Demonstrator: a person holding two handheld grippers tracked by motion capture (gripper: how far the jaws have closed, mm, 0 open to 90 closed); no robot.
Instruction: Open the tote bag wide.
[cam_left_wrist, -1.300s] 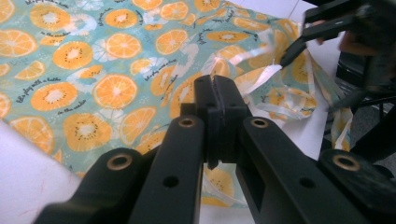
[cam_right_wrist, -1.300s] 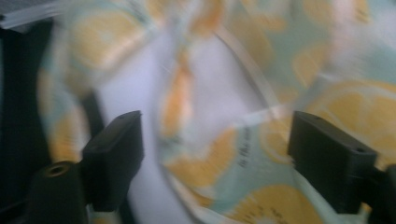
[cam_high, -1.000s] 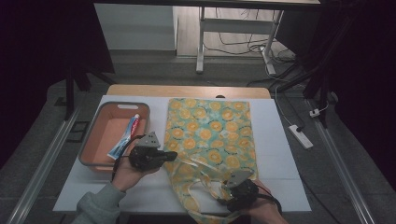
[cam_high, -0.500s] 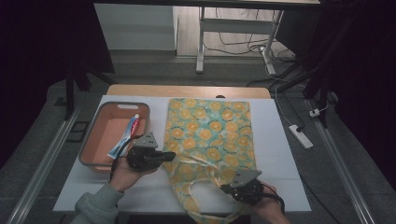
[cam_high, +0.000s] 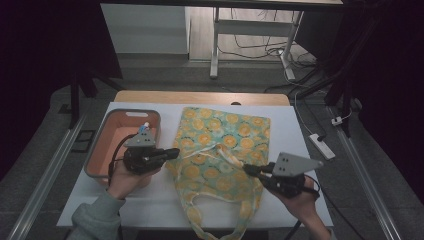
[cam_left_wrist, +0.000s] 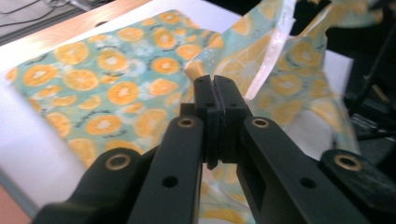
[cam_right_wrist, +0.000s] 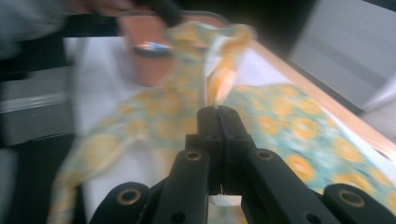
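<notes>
A cloth tote bag (cam_high: 225, 130) printed with orange slices on pale green lies on the white table (cam_high: 295, 130), its mouth toward me. My left gripper (cam_high: 175, 151) is shut on the left edge of the bag's mouth; in the left gripper view the jaws (cam_left_wrist: 215, 88) pinch the fabric (cam_left_wrist: 107, 88) with its white hem rising behind them. My right gripper (cam_high: 247, 170) is shut on the right edge of the mouth and holds it lifted; in the right gripper view the closed jaws (cam_right_wrist: 217, 112) grip a raised fold of the bag (cam_right_wrist: 280, 121).
An orange bin (cam_high: 102, 150) stands at the table's left with a toothpaste tube (cam_high: 146, 127) inside; it is blurred in the right gripper view (cam_right_wrist: 149, 70). The bag's handles (cam_high: 215, 225) hang over the front edge. A power strip (cam_high: 320, 146) lies on the floor at right.
My right gripper closed on the bag's near edge and rose, drawing the fabric up and to the right. The left gripper lifted slightly, still gripping its edge.
</notes>
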